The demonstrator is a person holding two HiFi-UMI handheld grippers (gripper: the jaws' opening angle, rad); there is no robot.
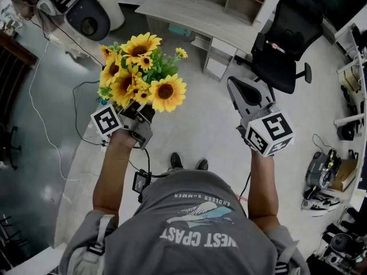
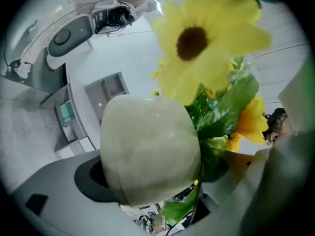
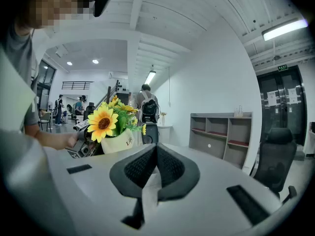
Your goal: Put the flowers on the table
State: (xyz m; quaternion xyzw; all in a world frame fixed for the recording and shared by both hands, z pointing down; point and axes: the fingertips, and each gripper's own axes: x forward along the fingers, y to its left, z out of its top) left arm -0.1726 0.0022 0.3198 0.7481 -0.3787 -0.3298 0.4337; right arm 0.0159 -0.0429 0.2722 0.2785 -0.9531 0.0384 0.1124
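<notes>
A bunch of yellow sunflowers [image 1: 143, 73] with green leaves stands in a pale round pot [image 2: 147, 146]. My left gripper [image 1: 140, 112] holds that pot in the air at chest height, with its jaws spread wide around the pot's sides and pressing on it. In the left gripper view the pot fills the space between the jaws and one big bloom [image 2: 206, 43] hangs over it. My right gripper [image 1: 246, 93] is held up to the right of the flowers, apart from them, jaws shut and nothing in them. In the right gripper view the flowers [image 3: 106, 122] and pot [image 3: 120, 141] show beyond its closed pads [image 3: 147, 163].
Below me is a grey floor with cables [image 1: 51, 136]. A light desk with shelves [image 1: 189, 10] stands ahead and a black office chair [image 1: 287, 44] at the right. A white machine [image 1: 86, 10] is at the far left. Boxes and gear [image 1: 327, 176] lie at the right. A person with a backpack [image 3: 147, 107] stands in the distance.
</notes>
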